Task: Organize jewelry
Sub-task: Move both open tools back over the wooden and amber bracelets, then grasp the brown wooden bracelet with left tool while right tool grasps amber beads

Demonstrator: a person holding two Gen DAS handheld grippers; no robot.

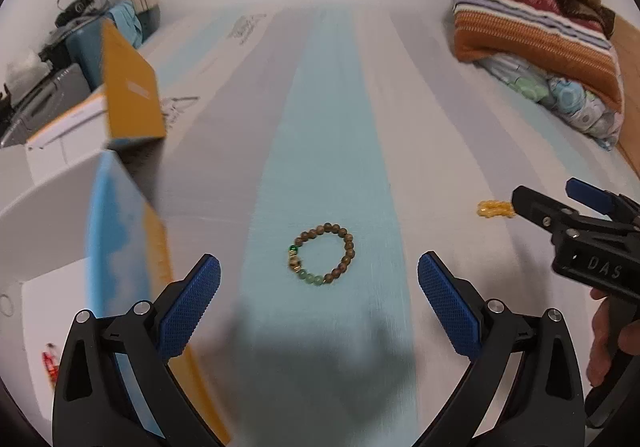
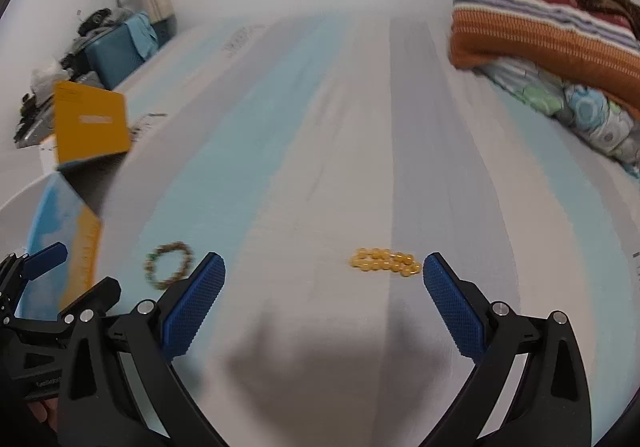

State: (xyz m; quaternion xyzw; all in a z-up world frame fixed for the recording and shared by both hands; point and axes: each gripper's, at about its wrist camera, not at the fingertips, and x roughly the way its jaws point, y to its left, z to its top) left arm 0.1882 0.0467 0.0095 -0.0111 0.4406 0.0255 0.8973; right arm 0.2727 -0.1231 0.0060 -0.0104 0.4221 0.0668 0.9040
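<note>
Yellow bead bracelet (image 1: 494, 208) half hidden behind right tool (image 1: 560, 203), edges blurred

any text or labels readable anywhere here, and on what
"DAS" on the black body of the right gripper.
A pale mark on the orange box lid: blurred, unreadable.
Dark print on the striped bed sheet: too blurred to read.
Small lettering on the left gripper's body: too small to read.
</note>
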